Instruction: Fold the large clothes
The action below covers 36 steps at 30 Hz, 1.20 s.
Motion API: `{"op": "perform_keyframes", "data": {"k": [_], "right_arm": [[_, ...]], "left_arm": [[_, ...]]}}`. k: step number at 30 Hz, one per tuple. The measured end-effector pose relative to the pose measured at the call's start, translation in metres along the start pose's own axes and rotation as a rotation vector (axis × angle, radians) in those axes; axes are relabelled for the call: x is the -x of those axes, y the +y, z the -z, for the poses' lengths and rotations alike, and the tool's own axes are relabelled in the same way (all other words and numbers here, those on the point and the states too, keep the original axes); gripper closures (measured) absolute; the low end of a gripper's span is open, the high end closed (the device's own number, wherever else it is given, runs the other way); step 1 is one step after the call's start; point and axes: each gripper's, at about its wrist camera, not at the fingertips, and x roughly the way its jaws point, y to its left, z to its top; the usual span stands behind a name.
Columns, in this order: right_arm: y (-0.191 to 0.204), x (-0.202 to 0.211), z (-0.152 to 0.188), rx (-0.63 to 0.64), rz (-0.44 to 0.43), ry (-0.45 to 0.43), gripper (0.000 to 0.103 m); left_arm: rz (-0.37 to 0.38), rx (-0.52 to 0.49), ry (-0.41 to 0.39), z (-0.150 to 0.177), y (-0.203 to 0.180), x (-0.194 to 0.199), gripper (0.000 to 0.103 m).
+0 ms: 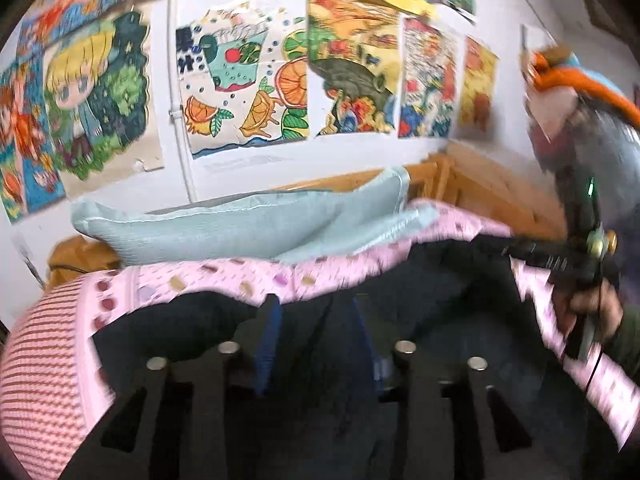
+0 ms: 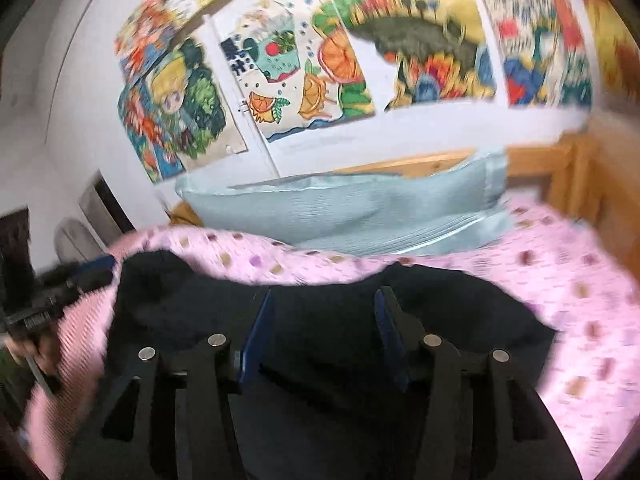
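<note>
A dark navy garment (image 1: 420, 288) lies spread on the pink dotted bedsheet (image 1: 248, 276), blurred in both views. My left gripper (image 1: 316, 328) hovers over its near part. Its blue-padded fingers (image 1: 267, 344) stand apart, and I see only the flat cloth behind the gap. My right gripper (image 2: 326, 324) is likewise open above the garment (image 2: 192, 304), with nothing pinched between its fingers (image 2: 390, 332). Each view catches the other tool: the right gripper (image 1: 556, 258) held by a hand at the right edge, the left gripper (image 2: 60, 288) at the left edge.
A pale blue pillow (image 2: 340, 208) lies at the head of the bed against a wooden frame (image 2: 560, 160). Colourful drawings (image 1: 240, 76) cover the wall. A pink striped cloth (image 1: 44, 368) bulges at the bed's left side. The pink sheet (image 2: 580, 320) lies bare to the right.
</note>
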Motion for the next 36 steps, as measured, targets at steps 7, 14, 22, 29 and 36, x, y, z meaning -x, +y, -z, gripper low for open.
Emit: {"op": "perform_keyframes", "data": {"k": [7,14,22,29,36], "right_arm": [[0.011,-0.063,0.021,-0.007,-0.149,0.198,0.079],[0.034,-0.091,0.053,0.243,-0.106,0.448,0.082],[0.031,-0.149,0.069,0.225,-0.053,0.505,0.083],[0.029,-0.166,0.092,0.221,-0.016,0.408,0.090],[0.041,-0.122,0.099,0.224,-0.064,0.225,0.087]], "left_arm": [[0.193,0.015,0.261,0.010,-0.005,-0.083,0.083],[0.166,-0.202,0.485,0.051,-0.029,-0.110,0.094],[0.064,-0.187,0.575,0.065,-0.028,-0.169,0.095],[0.009,-0.167,0.491,0.085,-0.028,-0.186,0.096],[0.029,-0.150,0.266,0.090,-0.031,-0.136,0.096]]}}
